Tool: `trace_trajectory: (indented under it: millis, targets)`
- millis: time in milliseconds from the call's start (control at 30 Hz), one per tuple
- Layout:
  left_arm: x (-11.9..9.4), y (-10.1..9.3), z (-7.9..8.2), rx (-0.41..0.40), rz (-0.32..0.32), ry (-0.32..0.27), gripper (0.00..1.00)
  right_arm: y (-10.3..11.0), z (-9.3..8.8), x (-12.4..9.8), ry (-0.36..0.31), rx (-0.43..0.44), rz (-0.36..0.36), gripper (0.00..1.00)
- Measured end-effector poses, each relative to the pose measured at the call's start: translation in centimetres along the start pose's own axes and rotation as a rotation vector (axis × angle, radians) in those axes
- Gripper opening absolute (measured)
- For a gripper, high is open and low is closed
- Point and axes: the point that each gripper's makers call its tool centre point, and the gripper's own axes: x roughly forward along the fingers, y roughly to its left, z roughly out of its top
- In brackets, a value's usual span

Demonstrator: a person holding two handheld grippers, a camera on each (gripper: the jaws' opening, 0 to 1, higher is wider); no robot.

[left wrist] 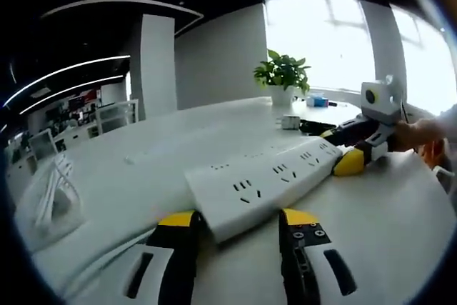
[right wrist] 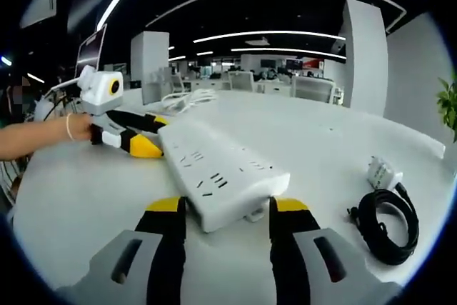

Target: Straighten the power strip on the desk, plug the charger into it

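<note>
Your left gripper and right gripper each straddle one end of the power strip, jaws spread, mid-desk. Uneven pushing could swing it toward the charger (coiled cable beside it) near the desk's edge.

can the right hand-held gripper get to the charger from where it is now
Probably yes. In the right gripper view the charger and its coiled black cable lie in the open on the desk, nothing between. But the right hand-held gripper straddles the power strip end and must back off first.
</note>
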Motion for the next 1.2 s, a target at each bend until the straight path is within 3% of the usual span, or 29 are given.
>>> trace_trajectory:
  millis: [333, 1200]
  targets:
    - [0.0, -0.3, 0.1, -0.013, 0.017, 0.010, 0.43, -0.5, 0.2, 0.2, -0.013, 0.040, 0.010, 0.44]
    - [-0.4, -1.0, 0.0, -0.044, 0.040, 0.046, 0.33, -2.5, 0.7, 1.7, -0.012, -0.018, 0.039, 0.46]
